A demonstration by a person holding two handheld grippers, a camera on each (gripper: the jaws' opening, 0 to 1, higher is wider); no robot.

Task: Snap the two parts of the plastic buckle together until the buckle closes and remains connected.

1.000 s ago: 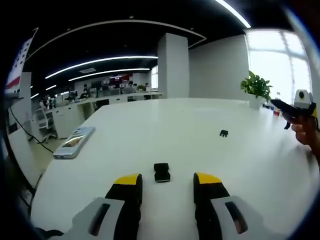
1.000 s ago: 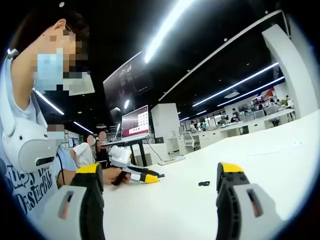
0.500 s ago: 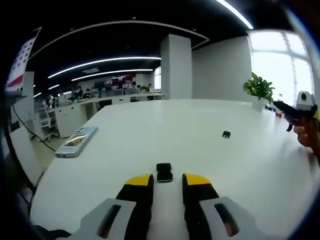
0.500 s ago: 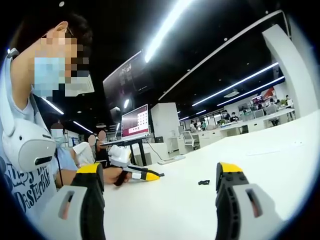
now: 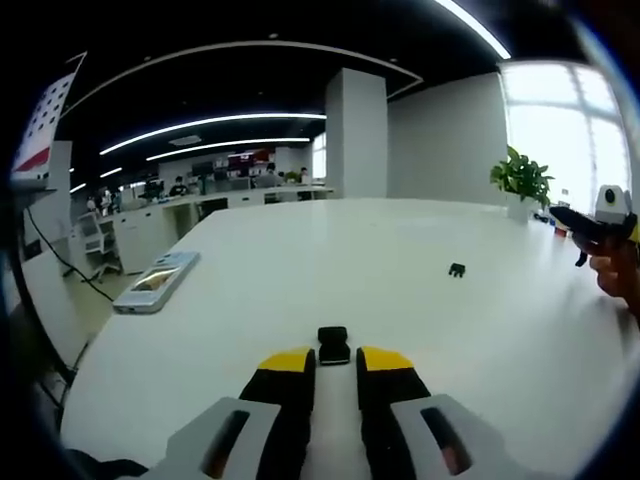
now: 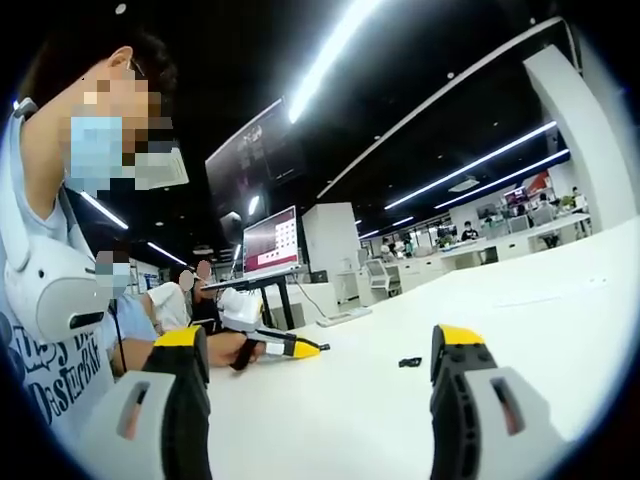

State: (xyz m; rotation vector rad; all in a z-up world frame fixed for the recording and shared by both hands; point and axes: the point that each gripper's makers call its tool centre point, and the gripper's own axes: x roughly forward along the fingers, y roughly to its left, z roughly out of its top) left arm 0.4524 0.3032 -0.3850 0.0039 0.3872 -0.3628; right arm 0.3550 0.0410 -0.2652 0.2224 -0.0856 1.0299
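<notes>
Black buckle part [image 5: 334,345] on white table [image 5: 300,270], before left gripper [image 5: 335,360]

Left tool [image 5: 333,362] nearly closed; right tool [image 6: 320,350] agape.

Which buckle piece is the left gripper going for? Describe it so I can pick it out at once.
On the big white table, look just beyond the yellow tips of the left gripper. The near buckle piece lies there, a small black blocky part. The other buckle piece is smaller in view and sits alone farther out to the right, while the phone-like device is flat, grey and at the left edge.
</notes>
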